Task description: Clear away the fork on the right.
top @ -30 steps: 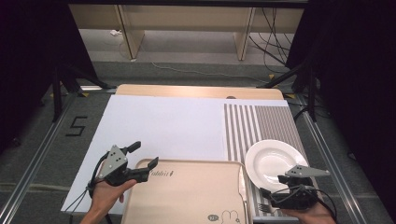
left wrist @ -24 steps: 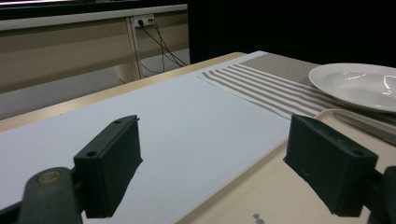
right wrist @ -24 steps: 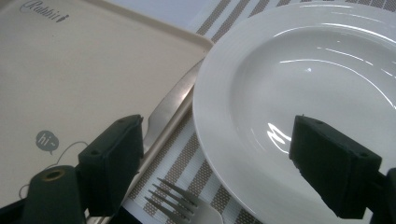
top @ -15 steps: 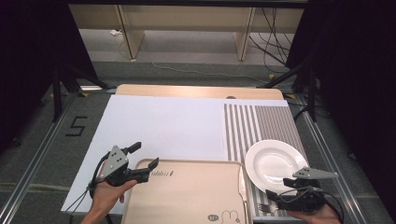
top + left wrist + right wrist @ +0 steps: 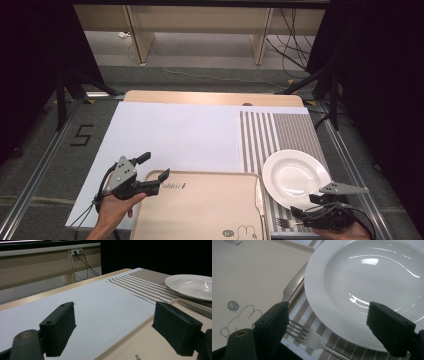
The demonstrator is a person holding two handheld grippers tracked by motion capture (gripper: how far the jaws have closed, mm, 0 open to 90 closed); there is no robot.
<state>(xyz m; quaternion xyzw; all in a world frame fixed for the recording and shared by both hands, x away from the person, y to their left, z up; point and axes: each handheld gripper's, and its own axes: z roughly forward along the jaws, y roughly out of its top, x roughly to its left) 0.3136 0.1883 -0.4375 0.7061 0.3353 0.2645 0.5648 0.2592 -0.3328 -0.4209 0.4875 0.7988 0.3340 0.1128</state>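
Fingers of the right gripper (image 5: 306,210) spread wide and empty over the fork (image 5: 312,337) beside the white plate (image 5: 296,177) at the tabletop's near right corner, while the left gripper (image 5: 150,172), equally released, straddles the beige tray's (image 5: 200,210) far left corner.

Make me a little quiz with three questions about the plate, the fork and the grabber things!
1. Where does the fork lie?
A. on the striped placemat, beside the plate
B. in the plate
C. on the floor

2. What colour is the plate?
A. blue
B. white
C. black

3. How are the right gripper jaws?
A. shut on the fork
B. shut on the plate
C. open, holding nothing

Answers: 1 A, the right gripper view shows it on the stripes next to the plate's rim. 2 B, it is plain white. 3 C, its jaws stand wide apart over the fork and plate.
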